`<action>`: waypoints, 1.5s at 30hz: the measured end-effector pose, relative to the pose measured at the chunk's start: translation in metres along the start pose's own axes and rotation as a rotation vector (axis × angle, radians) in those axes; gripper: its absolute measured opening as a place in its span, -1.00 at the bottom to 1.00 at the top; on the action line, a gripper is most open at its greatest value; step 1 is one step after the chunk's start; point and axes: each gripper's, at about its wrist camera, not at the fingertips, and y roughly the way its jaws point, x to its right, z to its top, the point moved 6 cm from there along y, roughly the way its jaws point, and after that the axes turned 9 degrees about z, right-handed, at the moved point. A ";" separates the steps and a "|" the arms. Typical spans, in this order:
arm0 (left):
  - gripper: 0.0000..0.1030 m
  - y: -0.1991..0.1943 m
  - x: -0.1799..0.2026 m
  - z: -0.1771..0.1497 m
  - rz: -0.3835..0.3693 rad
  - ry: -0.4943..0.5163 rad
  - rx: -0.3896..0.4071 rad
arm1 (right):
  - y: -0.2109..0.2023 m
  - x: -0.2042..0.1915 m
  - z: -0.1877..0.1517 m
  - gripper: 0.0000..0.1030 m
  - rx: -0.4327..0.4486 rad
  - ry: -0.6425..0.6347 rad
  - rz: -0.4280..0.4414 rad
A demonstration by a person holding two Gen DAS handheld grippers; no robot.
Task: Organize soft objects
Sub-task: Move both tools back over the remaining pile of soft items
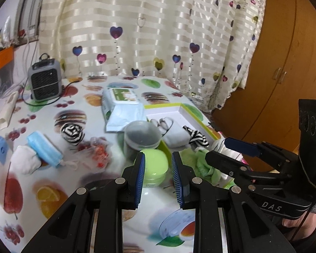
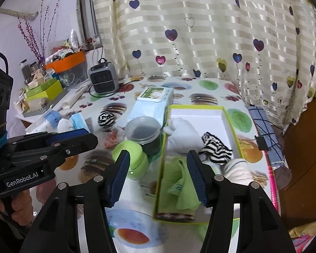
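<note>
A green-rimmed white box [image 2: 225, 113] lies on the table and holds a white sock [image 2: 184, 135], a striped sock [image 2: 216, 148], a green cloth [image 2: 182, 186] and another white sock [image 2: 239, 170]. My right gripper [image 2: 159, 176] is open and empty over the box's near end. My left gripper [image 1: 158, 174] is open and empty just in front of a green round container [image 1: 155, 166]. A striped sock ball [image 1: 72, 132], a white sock [image 1: 24, 161] and blue masks [image 1: 44, 148] lie loose on the table at the left.
A clear-lidded jar [image 1: 141, 136] stands beside the box. A wet-wipes pack [image 1: 121, 99] and a pale blue pouch [image 1: 124, 118] lie behind it. A grey heater [image 1: 44, 80] with its cord stands at the back left. A plaid cloth [image 2: 265, 132] hangs at the table's right edge.
</note>
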 end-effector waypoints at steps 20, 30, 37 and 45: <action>-0.27 -0.016 -0.026 -0.016 0.066 -0.017 0.009 | 0.012 -0.039 -0.010 0.11 -0.049 -0.085 0.057; -0.27 -0.015 -0.043 -0.025 0.107 -0.048 -0.008 | 0.014 -0.050 -0.010 0.11 -0.056 -0.104 0.083; -0.27 -0.016 -0.051 -0.028 0.119 -0.059 -0.012 | 0.017 -0.058 -0.011 0.11 -0.068 -0.114 0.094; -0.27 -0.016 -0.059 -0.031 0.127 -0.069 -0.017 | 0.021 -0.063 -0.012 0.11 -0.082 -0.122 0.102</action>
